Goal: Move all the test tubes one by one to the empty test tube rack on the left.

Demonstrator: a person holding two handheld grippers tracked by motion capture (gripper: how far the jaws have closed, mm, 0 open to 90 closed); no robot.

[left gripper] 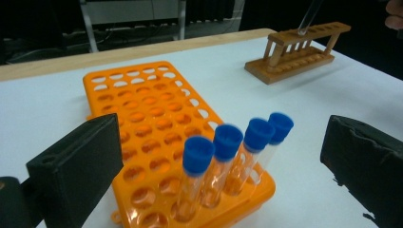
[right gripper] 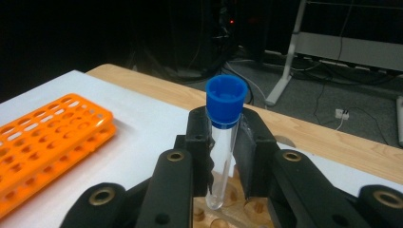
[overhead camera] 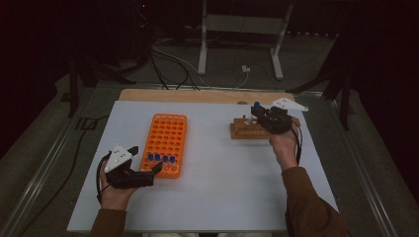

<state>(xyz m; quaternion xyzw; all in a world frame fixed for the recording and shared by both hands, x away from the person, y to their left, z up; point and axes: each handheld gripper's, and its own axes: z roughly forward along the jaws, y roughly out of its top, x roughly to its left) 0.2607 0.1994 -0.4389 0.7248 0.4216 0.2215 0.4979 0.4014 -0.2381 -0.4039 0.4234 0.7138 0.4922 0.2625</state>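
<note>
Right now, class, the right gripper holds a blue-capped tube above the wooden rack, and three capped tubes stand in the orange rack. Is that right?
Not quite. The orange rack holds four capped tubes, not three, as the left gripper view shows. The rest stands: the right gripper holds a blue-capped tube above the wooden rack.

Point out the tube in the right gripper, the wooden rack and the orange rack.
Tube (right gripper: 221, 156), right gripper view, clear body between the jaws.
Wooden rack (left gripper: 311, 34), left gripper view, top rail.
Orange rack (overhead camera: 167, 133), high view, empty holes.
</note>
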